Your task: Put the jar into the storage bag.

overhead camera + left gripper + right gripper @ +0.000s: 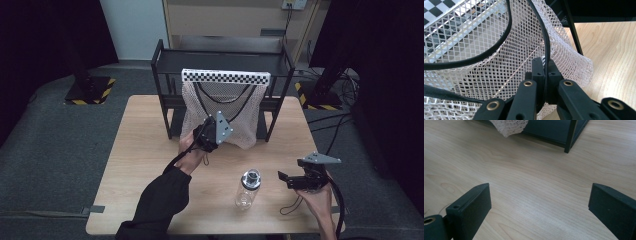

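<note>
Wooden table [150,150], left claw [545,65] pinching upright mesh bag's [235,107] black cord [545,37], right claw [539,202] wide apart, empty

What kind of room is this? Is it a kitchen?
Probably not a kitchen; more likely a lab or test studio. A checkerboard strip tops the mesh bag, black stands with hazard-striped bases flank the wooden table, and cables trail across the carpet.

A black long sleeve [160,200] covers the person's left forearm; the right forearm is bare. Both tongs are matte black, each topped by a grey three-cornered plate [222,127] and trailed by a black cable [339,210]. Brass-coloured rivets [528,83] stud the left tongs' [545,72] arms; the right tongs' [539,202] jaws are plain, flat-faced black blocks.
</note>
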`<state>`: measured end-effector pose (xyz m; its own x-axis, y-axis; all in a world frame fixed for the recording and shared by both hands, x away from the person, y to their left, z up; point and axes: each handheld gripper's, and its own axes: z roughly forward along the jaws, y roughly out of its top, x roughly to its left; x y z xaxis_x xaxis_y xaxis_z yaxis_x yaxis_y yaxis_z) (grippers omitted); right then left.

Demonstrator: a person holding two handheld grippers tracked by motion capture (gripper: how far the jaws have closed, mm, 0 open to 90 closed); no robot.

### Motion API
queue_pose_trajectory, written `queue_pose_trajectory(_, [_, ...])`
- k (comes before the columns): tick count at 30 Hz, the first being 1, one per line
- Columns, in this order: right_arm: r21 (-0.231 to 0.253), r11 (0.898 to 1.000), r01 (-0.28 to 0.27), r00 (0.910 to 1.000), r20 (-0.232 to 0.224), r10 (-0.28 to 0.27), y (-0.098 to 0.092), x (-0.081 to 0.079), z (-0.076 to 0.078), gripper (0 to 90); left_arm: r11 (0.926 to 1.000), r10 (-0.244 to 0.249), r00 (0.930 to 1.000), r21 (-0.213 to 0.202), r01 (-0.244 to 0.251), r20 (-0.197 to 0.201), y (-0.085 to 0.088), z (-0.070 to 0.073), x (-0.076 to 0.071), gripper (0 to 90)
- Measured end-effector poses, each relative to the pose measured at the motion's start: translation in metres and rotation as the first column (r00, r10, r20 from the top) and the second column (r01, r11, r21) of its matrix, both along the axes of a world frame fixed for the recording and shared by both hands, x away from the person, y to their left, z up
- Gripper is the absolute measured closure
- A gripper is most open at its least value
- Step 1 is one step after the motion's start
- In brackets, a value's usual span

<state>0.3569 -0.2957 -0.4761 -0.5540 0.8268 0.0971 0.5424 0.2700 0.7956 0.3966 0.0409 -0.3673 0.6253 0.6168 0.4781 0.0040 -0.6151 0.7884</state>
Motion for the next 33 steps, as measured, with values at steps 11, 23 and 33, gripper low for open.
queue_pose_trajectory(11, [0.0,0.997,-0.083,0.9965,-0.003,0.083,0.002,-0.003,0.006,4.6,1.0,0.0,0.9999,-0.002,0.0,-0.01,-0.001,-0.003,0.002,87.6])
queue_pose_trajectory(23, [0.04,0.971,-0.235,0.9719,-0.01,0.235,0.006,-0.011,0.017,5.3,1.0,0.0,0.9999,-0.004,0.0,-0.014,-0.001,-0.005,0.002,87.2])
queue_pose_trajectory(33, [0.051,0.932,-0.358,0.9325,-0.031,0.36,0.013,-0.017,0.022,5.5,1.0,-0.002,0.9999,-0.003,0.002,-0.014,-0.002,-0.006,0.003,87.2])
